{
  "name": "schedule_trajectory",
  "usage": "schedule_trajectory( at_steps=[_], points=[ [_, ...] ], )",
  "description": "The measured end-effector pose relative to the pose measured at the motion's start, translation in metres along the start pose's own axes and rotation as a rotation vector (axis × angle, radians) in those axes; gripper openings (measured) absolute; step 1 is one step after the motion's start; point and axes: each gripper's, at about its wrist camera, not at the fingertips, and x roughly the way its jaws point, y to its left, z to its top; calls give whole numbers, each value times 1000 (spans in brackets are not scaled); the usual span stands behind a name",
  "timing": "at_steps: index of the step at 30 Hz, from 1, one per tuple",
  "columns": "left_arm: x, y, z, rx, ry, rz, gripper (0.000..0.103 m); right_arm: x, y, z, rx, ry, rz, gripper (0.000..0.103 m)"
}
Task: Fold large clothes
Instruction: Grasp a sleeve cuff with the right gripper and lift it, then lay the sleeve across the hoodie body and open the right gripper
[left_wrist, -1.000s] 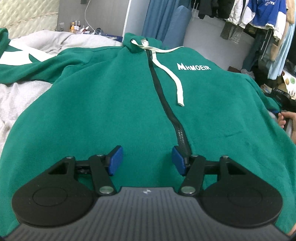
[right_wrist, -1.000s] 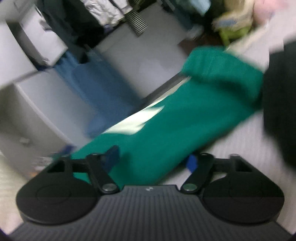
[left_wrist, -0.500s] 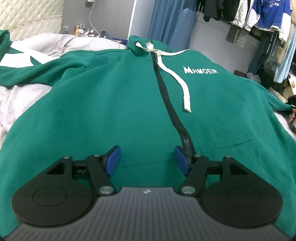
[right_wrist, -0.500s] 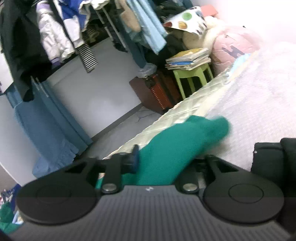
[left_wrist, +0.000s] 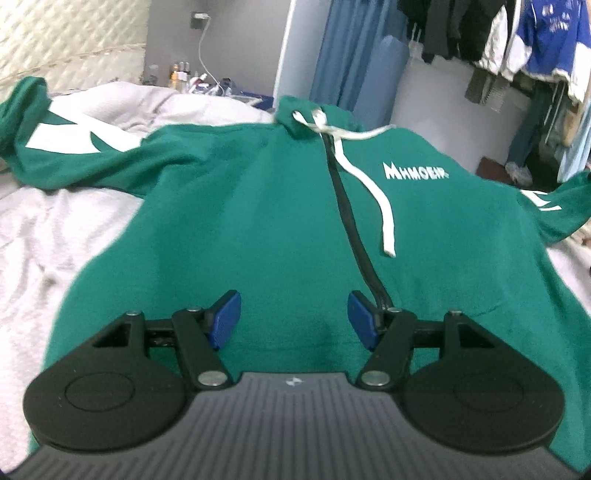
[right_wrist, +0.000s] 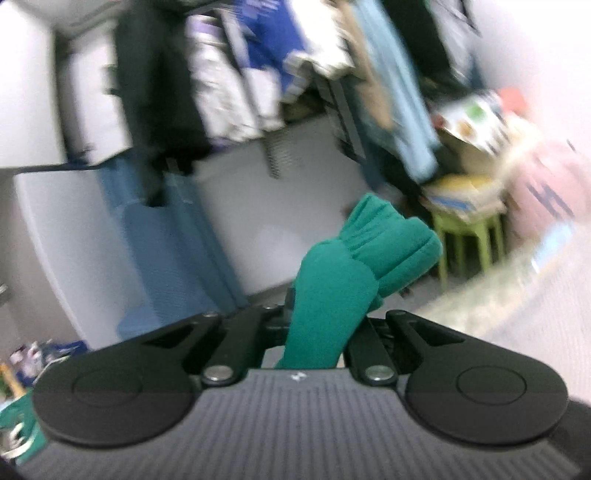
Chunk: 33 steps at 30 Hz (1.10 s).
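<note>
A green zip hoodie (left_wrist: 258, 221) lies front up on a grey bed cover (left_wrist: 48, 236), hood away from me, with a black zipper and white drawstring (left_wrist: 373, 192). Its left sleeve (left_wrist: 74, 147) stretches out to the far left. My left gripper (left_wrist: 293, 317) hovers open over the hem near the zipper's lower end, nothing between its blue pads. In the right wrist view my right gripper (right_wrist: 325, 325) is shut on the hoodie's right sleeve cuff (right_wrist: 369, 254), which is lifted clear of the bed and bunches up past the jaws. That raised sleeve (left_wrist: 561, 210) shows at the right edge.
A rack of hanging clothes (left_wrist: 517, 48) and a blue curtain (left_wrist: 354, 55) stand beyond the bed. A bedside surface with small bottles (left_wrist: 181, 75) is at the back left. A green stool with stacked books (right_wrist: 465, 221) stands on the floor by the bed's right side.
My right gripper closed on the sleeve cuff and rose with it off the bed. The left gripper rose slightly and stayed open over the hem.
</note>
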Motion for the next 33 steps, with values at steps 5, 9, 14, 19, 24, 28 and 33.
schedule_trajectory(
  at_steps=[5, 9, 14, 19, 24, 28, 33],
  points=[
    [-20, 21, 12, -45, -47, 14, 69, -48, 82, 35, -100, -54, 148, 8],
    [-33, 44, 21, -114, -57, 9, 69, -93, 155, 49, -185, -96, 260, 8],
    [-52, 69, 30, -137, -97, 19, 69, -149, 239, 37, -316, -131, 377, 8],
    [-73, 101, 39, -221, -168, 6, 69, -203, 309, -6, -409, -129, 509, 8],
    [-79, 129, 42, -285, -192, -10, 69, -240, 356, -82, -536, -95, 573, 8],
    [-80, 144, 44, -325, -199, -36, 69, -255, 375, -154, -630, -20, 612, 8],
    [-74, 151, 44, -342, -210, -55, 69, -262, 382, -232, -735, 110, 624, 10]
  ],
)
